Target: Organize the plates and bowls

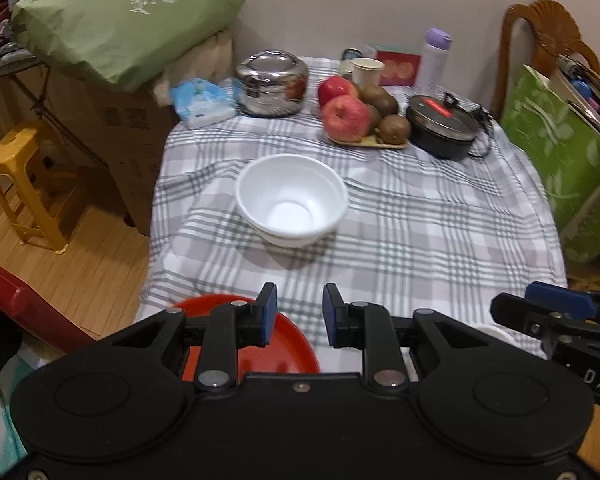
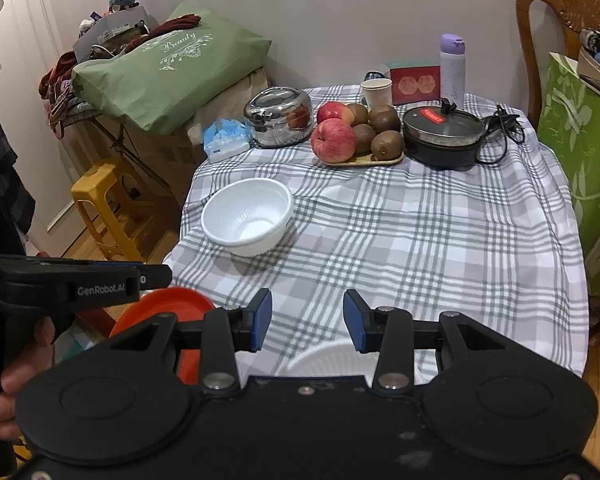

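The white bowl [image 1: 292, 200] sits on the checked cloth of the bench [image 1: 440, 240], and every place here is given from it. It looks like two thin bowls nested, since a second rim shows just under the top one, though that is a judgement from the double edge only. Behind the bowl, toward the wall, stand a steel pot [image 1: 271, 82], a tray of apples and kiwis [image 1: 360, 114] and a black lidded pan [image 1: 444, 124]. On the near side of the bowl, at the bench edge, lies a red plate [image 1: 292, 350], partly hidden under the left gripper [image 1: 298, 316], whose fingers stand apart and hold nothing. Nearer still than the bowl and to its right, a white ribbed plate [image 2: 332, 358] shows just beneath the right gripper [image 2: 308, 322]; its fingers are also spread and empty. The bowl seems light, thin-walled and somewhat flexible, probably foam or plastic, so a hard squeeze could buckle or crack the wall; it would likely be best taken at the rim, one finger inside and one outside, with gentle pressure. Being so light it may slide on the cloth or lift its nested partner with it. The red plate looks stiff and smooth, likely slippery, and offers only its edge; where it overhangs the bench seems the easiest place to pinch
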`<action>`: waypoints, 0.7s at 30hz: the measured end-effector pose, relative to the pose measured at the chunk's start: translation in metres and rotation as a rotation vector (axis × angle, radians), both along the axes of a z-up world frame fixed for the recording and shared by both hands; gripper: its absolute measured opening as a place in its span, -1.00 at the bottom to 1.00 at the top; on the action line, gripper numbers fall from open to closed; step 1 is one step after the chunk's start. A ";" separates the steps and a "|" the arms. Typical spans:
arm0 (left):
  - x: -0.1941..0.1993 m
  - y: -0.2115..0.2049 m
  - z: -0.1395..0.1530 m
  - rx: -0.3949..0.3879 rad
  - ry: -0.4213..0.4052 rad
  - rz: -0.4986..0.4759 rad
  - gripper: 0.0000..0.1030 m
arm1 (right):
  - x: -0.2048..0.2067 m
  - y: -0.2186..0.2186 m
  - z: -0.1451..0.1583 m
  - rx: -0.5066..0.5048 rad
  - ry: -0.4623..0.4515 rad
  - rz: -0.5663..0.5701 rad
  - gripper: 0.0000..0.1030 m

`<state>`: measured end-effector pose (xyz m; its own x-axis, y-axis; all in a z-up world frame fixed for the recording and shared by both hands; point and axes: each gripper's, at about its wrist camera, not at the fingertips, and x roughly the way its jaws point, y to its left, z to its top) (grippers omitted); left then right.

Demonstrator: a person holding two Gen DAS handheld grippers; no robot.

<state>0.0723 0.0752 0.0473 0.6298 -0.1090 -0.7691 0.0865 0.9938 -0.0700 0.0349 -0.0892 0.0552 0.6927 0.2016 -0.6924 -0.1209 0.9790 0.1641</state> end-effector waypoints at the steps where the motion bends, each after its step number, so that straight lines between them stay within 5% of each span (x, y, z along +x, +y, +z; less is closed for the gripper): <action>1: 0.003 0.002 0.000 0.003 0.000 0.005 -0.38 | 0.004 0.001 0.000 0.002 0.003 0.002 -0.16; 21: 0.097 0.033 -0.018 0.012 0.033 0.090 -0.38 | 0.118 0.021 -0.022 0.033 0.070 0.013 -0.16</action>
<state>0.1693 0.1082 0.0292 0.6107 -0.0441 -0.7906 -0.0051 0.9982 -0.0596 0.1525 -0.0680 0.0336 0.6401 0.2339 -0.7318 -0.1211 0.9713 0.2046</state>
